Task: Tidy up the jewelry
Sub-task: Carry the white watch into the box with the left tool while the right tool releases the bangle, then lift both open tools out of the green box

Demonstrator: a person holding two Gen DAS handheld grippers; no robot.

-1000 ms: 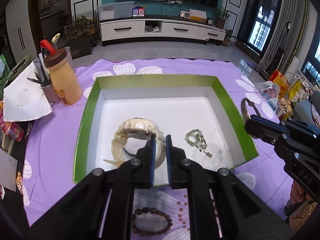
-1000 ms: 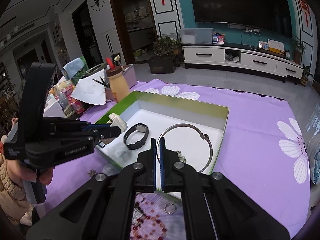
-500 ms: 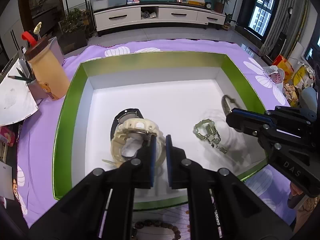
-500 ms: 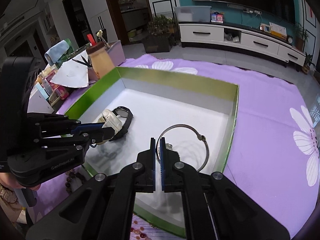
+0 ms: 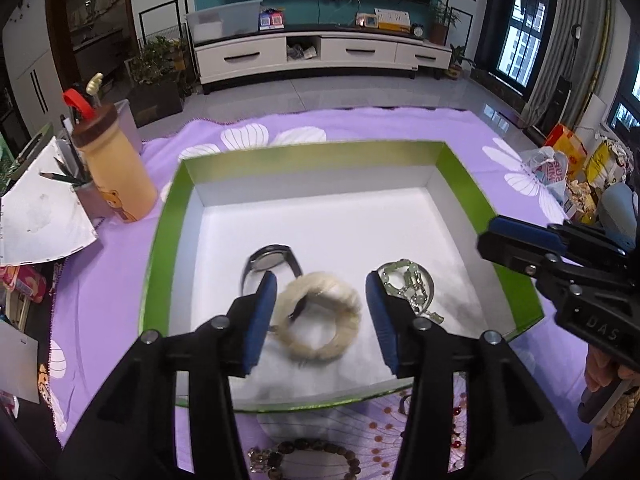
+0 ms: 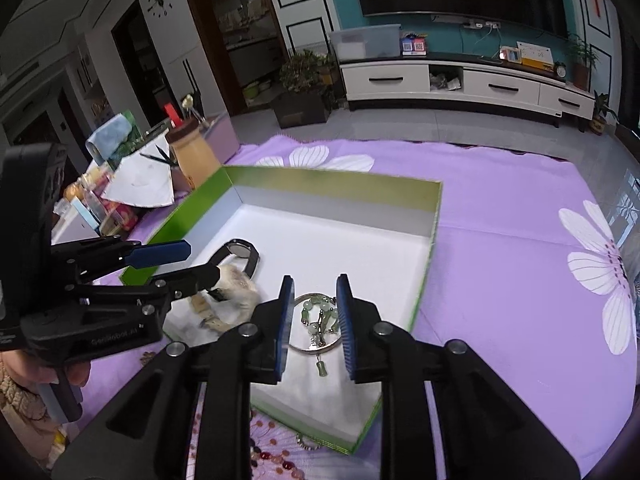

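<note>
Green box (image 5: 460, 172), purple floral cloth (image 5: 360, 124)

Black plastic gripper arms, blue-padded fingers (image 5: 262, 312), silver screws, white lettering

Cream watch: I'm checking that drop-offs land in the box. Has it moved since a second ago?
Yes. The cream watch left the then-shut left gripper, whose jaws now stand open, and lies on the green box floor, nearer the front wall.

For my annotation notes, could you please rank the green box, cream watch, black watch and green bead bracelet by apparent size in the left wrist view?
1. green box
2. cream watch
3. black watch and green bead bracelet: alike, partly hidden, so unranked.
</note>
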